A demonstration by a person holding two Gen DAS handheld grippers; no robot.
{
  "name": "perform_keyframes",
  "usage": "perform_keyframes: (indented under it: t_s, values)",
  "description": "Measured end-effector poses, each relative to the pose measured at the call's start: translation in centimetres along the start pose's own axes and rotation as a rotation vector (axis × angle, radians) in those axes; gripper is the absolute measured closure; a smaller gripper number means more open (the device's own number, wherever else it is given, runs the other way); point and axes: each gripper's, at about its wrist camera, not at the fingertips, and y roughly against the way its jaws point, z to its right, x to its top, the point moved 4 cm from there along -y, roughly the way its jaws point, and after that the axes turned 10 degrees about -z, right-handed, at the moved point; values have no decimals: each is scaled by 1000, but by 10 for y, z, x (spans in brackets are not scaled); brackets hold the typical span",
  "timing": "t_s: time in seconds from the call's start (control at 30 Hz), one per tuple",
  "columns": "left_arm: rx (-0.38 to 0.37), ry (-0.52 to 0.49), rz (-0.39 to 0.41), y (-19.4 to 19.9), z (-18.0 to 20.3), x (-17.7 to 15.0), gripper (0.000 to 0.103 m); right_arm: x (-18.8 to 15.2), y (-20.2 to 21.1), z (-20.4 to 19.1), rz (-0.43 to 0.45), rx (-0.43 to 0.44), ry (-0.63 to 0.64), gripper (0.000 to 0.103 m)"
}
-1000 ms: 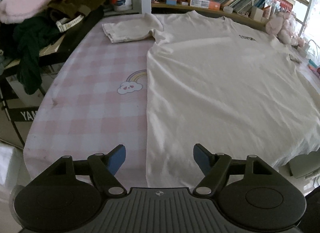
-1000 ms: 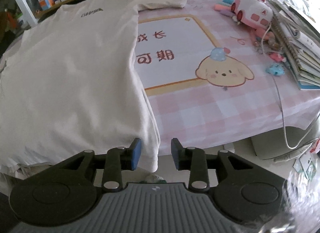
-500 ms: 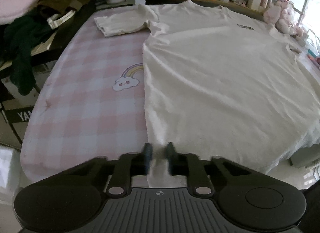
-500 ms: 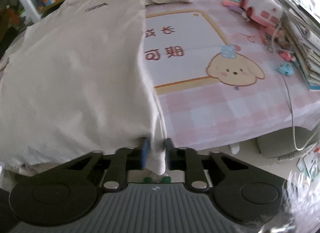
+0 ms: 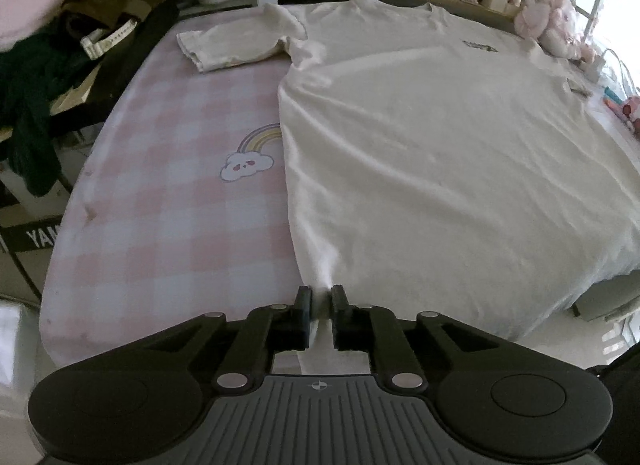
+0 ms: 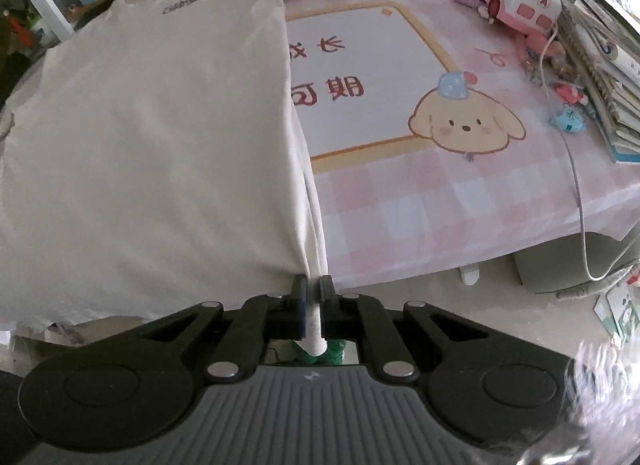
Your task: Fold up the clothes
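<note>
The cream T-shirt (image 5: 440, 153) lies flat on the desk (image 5: 168, 225), collar toward the far edge, its near hem corners pinched by the left gripper (image 5: 319, 301) and right gripper (image 6: 314, 289).

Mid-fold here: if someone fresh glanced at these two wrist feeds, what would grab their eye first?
First the large cream cotton T-shirt, spread face-up over most of the pink checked tablecloth. Next, both black grippers clamped on its near hem corners: the left gripper at the left corner, the right gripper at the right. Then the cartoon puppy print on the cloth right of the shirt.
</note>
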Motion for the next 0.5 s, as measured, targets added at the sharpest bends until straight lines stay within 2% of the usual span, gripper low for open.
perform_keyframes:
  t_s: [0.07, 0.13, 0.17, 0.2, 0.37, 0.43, 0.5]
  values:
    - [13, -16, -4, 1, 2, 0, 86, -1, -1, -2, -2, -18, -4, 95]
    - [32, -26, 8, 4, 2, 3, 79, -1, 0, -3, 0, -49, -10, 86]
    - [41, -29, 21, 7, 3, 5, 75, -1, 2, -3, 9, -60, -8, 76]
    - [51, -32, 34, 9, 3, 8, 72, 0, 4, -4, 19, -71, -6, 70]
    - [87, -50, 104, 20, 6, 21, 42, 7, 21, -17, 96, -110, 23, 63]
    - [86, -60, 133, 25, 10, 29, 36, 12, 28, -25, 137, -118, 33, 62]
    - [88, -66, 153, 27, 14, 36, 28, 16, 35, -33, 180, -123, 39, 52]
